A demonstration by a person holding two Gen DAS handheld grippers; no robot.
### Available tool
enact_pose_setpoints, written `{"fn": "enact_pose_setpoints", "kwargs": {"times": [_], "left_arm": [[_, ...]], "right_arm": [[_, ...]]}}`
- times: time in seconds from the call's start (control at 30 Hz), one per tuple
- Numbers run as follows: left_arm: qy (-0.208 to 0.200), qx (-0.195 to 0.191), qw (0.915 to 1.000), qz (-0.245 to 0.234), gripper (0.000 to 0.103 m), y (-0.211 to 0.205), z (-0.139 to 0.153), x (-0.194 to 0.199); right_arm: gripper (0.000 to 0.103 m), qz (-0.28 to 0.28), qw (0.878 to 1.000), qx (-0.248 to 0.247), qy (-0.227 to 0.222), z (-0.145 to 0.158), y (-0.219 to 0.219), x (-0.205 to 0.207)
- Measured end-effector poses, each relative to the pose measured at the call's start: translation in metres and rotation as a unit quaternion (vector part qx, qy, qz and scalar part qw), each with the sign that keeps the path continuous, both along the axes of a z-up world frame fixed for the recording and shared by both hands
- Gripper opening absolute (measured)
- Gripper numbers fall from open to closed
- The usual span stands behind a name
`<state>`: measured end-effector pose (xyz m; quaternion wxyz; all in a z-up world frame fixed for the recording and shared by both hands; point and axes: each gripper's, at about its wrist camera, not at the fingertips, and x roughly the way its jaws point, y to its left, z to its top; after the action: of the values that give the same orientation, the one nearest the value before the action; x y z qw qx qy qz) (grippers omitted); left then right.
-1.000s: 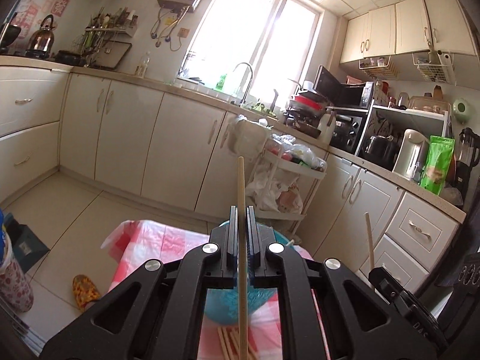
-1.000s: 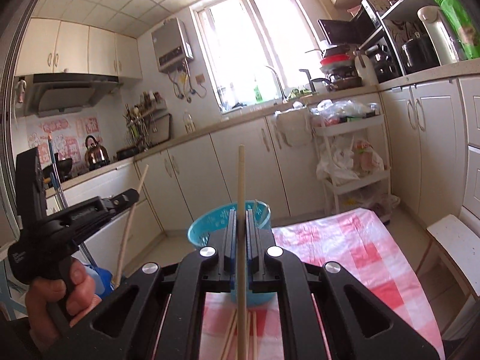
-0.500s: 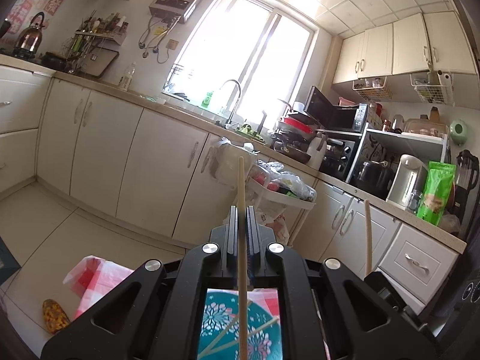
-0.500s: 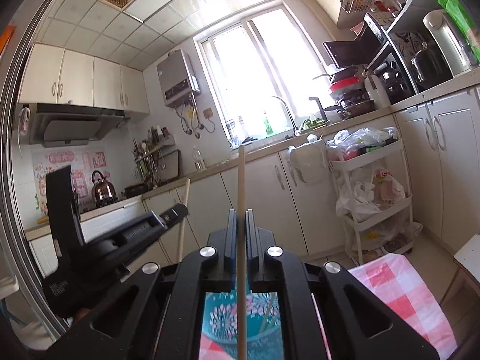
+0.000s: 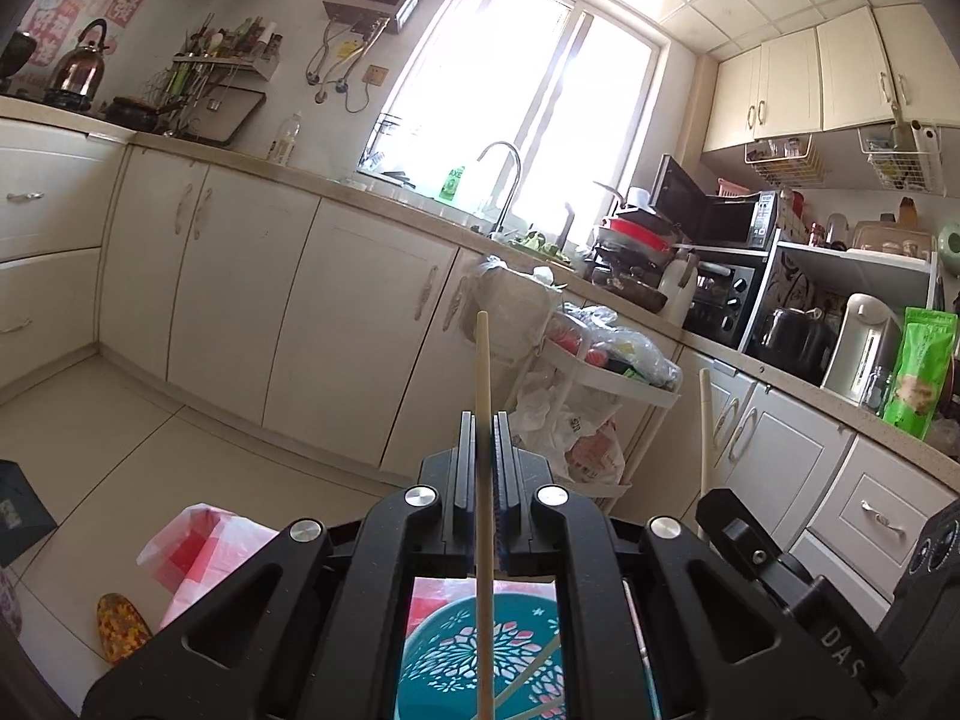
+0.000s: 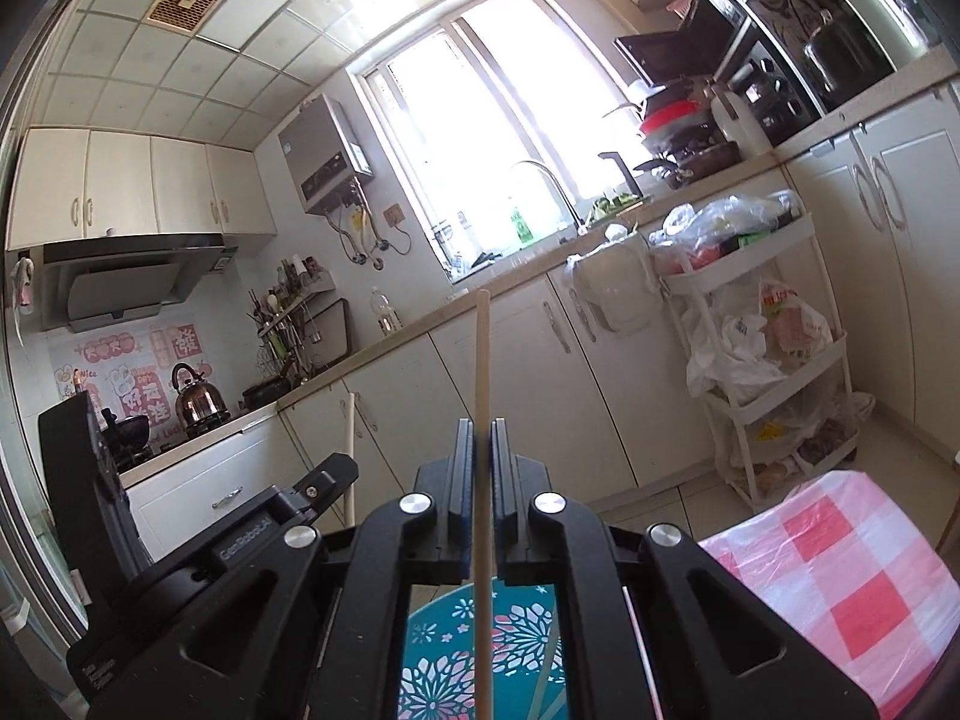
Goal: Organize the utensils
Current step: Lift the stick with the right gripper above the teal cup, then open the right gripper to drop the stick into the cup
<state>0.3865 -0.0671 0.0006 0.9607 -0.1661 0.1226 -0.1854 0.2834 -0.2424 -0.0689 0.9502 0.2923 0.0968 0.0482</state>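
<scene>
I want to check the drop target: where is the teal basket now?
In both wrist views the teal basket lies directly below the shut fingers, seen through each gripper's frame, on the pink checked cloth, with chopsticks already inside.

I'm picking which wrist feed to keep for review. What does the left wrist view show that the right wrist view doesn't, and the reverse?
Only the left wrist view: the green snack bag on the counter and a patterned slipper on the floor.
Only the right wrist view: the range hood and ceiling vent.
Both: a gripper shut on an upright chopstick, the teal basket below, the window, faucet and kettle.
</scene>
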Motion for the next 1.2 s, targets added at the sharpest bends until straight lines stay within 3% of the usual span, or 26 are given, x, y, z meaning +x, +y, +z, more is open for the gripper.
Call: {"fn": "enact_pose_setpoints", "kwargs": {"times": [0.47,0.93,1.0,1.07,1.2], "left_arm": [[0.028,0.043,0.9984,-0.023,0.005,0.002,-0.036,-0.032],[0.049,0.057,0.9969,-0.022,0.015,0.022,-0.04,-0.078],[0.051,0.059,0.9967,-0.023,0.017,0.022,-0.04,-0.084],[0.05,0.062,0.9965,-0.024,0.02,0.021,-0.04,-0.092],[0.049,0.069,0.996,-0.026,0.026,0.02,-0.042,-0.103]], "right_arm": [[0.007,0.01,0.999,-0.034,0.019,-0.016,0.02,0.003],[0.007,0.033,0.996,-0.064,0.05,-0.023,0.026,-0.06],[0.008,0.034,0.996,-0.063,0.056,-0.024,0.024,-0.067],[0.018,0.035,0.995,-0.063,0.063,-0.025,0.022,-0.073],[0.02,0.033,0.994,-0.068,0.073,-0.028,0.019,-0.082]]}}
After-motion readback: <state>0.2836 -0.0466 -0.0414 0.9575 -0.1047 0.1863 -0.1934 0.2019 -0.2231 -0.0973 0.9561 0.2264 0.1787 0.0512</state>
